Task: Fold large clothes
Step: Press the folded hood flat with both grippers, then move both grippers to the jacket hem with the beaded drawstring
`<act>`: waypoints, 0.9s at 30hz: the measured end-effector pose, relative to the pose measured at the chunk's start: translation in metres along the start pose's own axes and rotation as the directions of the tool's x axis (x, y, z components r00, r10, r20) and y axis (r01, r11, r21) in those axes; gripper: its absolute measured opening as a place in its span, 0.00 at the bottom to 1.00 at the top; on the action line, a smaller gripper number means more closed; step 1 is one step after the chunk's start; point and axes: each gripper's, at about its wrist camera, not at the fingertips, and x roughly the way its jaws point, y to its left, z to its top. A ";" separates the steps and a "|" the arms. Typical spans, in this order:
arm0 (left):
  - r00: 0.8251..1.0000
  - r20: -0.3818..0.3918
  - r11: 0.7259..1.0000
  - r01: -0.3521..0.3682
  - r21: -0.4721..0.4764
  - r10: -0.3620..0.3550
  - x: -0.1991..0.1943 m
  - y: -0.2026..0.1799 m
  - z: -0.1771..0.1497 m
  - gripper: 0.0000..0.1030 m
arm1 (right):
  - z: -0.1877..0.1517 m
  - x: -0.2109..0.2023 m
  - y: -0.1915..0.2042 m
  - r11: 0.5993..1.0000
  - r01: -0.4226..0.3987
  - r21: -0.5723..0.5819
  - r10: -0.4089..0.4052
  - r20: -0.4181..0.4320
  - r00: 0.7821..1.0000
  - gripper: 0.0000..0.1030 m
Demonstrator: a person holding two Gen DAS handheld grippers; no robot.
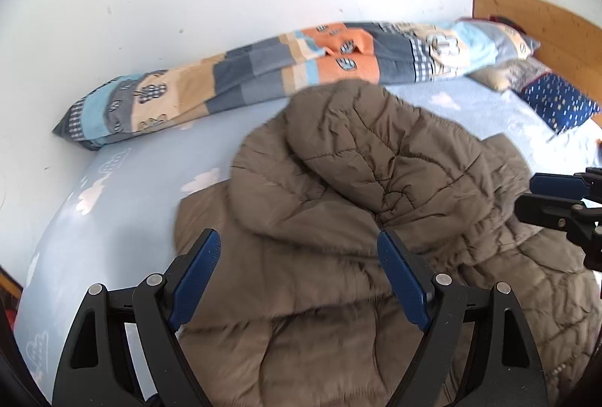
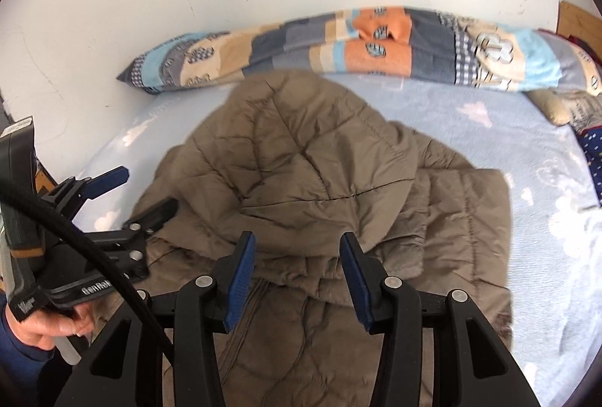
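Observation:
A brown quilted puffer jacket [image 1: 338,181] lies bunched on the bed, its hood folded down over the body [image 2: 301,162]. My left gripper [image 1: 297,237] hovers over the jacket's left part, open wide, blue pads apart with nothing between them. It also shows at the left of the right wrist view [image 2: 150,188], held by a hand [image 2: 49,324]. My right gripper [image 2: 295,237] hangs above the jacket's near middle, open, with only the fabric below in the gap. In the left wrist view the right gripper [image 1: 526,194] pokes in from the right edge.
The bed has a light blue sheet [image 1: 113,218] with white clouds. A rolled patchwork duvet [image 2: 376,41] lies along the white wall behind the jacket. A navy dotted pillow [image 1: 560,102] and a wooden headboard [image 1: 545,23] are at the far right. A black cable [image 2: 113,264] crosses the lower left.

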 end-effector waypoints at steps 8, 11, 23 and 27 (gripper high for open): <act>1.000 -0.011 0.991 -0.028 -0.134 0.027 -0.064 0.029 -0.058 0.82 | -0.042 -0.065 -0.003 0.995 -0.017 0.094 0.011 0.063 0.998 0.50; 0.998 -0.037 0.994 -0.050 -0.093 0.047 -0.079 0.028 -0.086 0.82 | -0.071 -0.084 0.000 0.994 -0.011 0.109 0.006 0.050 0.999 0.50; 0.997 -0.040 0.996 -0.067 -0.058 0.065 -0.140 0.036 -0.158 0.82 | -0.182 -0.148 -0.017 0.981 0.072 0.181 -0.074 0.003 0.997 0.50; 0.996 -0.076 0.994 -0.060 -0.092 0.053 -0.145 0.046 -0.173 0.82 | -0.206 -0.162 -0.035 0.963 0.096 0.253 -0.094 -0.020 0.995 0.50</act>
